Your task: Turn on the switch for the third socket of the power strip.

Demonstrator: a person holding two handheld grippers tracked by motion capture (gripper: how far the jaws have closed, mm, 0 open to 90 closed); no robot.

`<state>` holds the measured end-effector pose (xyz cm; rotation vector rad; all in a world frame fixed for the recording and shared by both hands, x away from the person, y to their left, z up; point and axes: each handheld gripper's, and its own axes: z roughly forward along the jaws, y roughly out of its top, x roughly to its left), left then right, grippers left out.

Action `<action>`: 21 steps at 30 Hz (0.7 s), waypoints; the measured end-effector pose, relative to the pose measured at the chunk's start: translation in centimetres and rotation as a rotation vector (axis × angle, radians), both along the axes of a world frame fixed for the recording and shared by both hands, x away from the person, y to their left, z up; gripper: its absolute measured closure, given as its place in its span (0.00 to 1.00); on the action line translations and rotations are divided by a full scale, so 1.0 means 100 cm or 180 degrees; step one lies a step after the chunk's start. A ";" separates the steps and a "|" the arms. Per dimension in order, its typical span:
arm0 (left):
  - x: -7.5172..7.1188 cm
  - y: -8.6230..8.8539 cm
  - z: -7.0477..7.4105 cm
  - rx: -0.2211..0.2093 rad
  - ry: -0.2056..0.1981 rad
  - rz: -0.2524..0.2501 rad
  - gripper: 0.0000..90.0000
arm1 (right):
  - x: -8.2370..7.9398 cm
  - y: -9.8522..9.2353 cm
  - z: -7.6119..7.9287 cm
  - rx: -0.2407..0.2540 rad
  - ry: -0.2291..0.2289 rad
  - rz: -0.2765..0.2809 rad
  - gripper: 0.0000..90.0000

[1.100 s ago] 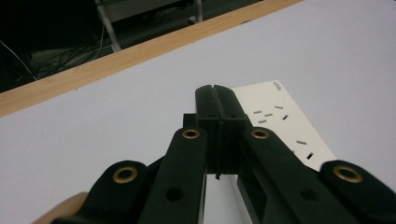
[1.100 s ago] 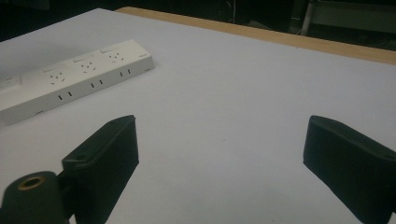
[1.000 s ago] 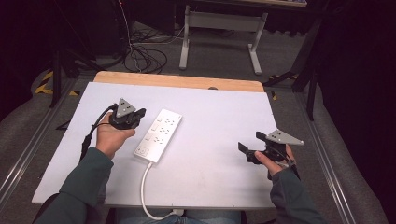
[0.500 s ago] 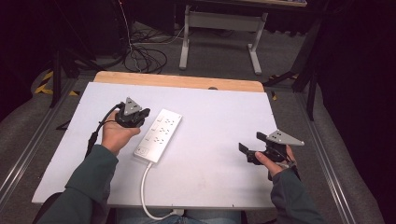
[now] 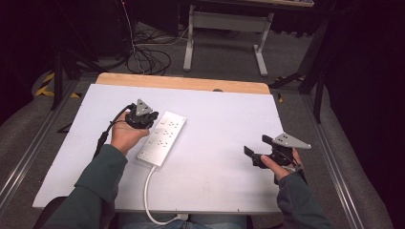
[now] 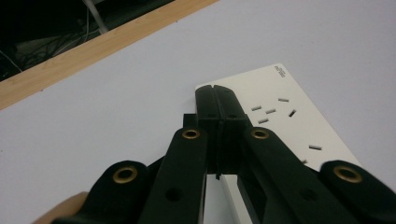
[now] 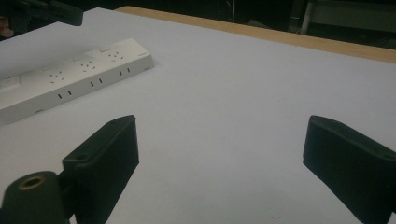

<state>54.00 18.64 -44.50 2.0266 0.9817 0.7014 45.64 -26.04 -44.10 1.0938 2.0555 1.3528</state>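
A white power strip [image 5: 162,138] lies at an angle left of the middle of the white table top [image 5: 224,119]. Its white cord [image 5: 149,191] runs off the near edge. My left gripper [image 5: 152,117] is at the strip's left side near its far end. In the left gripper view it [image 6: 217,100] is shut with nothing between the jaws, and its tip sits over the strip [image 6: 280,116] at a corner. My right gripper [image 5: 256,145] hovers at the right of the table, far from the strip. It [image 7: 219,149] is open and holds nothing. The strip [image 7: 70,79] lies beyond it to the left.
A wooden strip [image 5: 181,83] borders the table's far edge. Behind the table, dark cables [image 5: 148,57] lie on the floor beside a grey desk frame [image 5: 224,33]. Metal rails [image 5: 24,157] run along both sides of the table.
My left gripper has moved a little to the right, up to the power strip's side. The right gripper and the strip have stayed where they were.
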 end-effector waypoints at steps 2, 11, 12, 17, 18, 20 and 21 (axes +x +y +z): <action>0.003 -0.004 -0.002 0.0038 0.0008 -0.0025 1.00 | 0.000 0.000 0.000 0.0004 -0.0001 0.0005 0.12; 0.011 -0.015 -0.013 0.0155 0.0188 -0.0077 1.00 | 0.000 -0.001 0.000 0.0027 0.0003 -0.0008 0.12; 0.012 -0.016 -0.014 0.0157 0.0203 -0.0087 1.00 | 0.000 -0.001 0.000 0.0018 -0.0002 -0.0003 0.12; 0.014 -0.019 -0.016 0.0253 0.0254 -0.0156 1.00 | 0.000 -0.001 -0.001 0.0015 0.0008 -0.0007 0.12; 0.014 -0.019 -0.016 0.0260 0.0257 -0.0144 1.00 | -0.001 -0.001 -0.001 0.0023 0.0013 -0.0012 0.12; 0.015 -0.020 -0.017 0.0281 0.0282 -0.0174 1.00 | 0.000 -0.001 -0.001 0.0021 0.0011 -0.0008 0.12; 0.015 -0.020 -0.017 0.0281 0.0282 -0.0174 1.00 | 0.000 -0.001 -0.001 0.0021 0.0014 -0.0012 0.12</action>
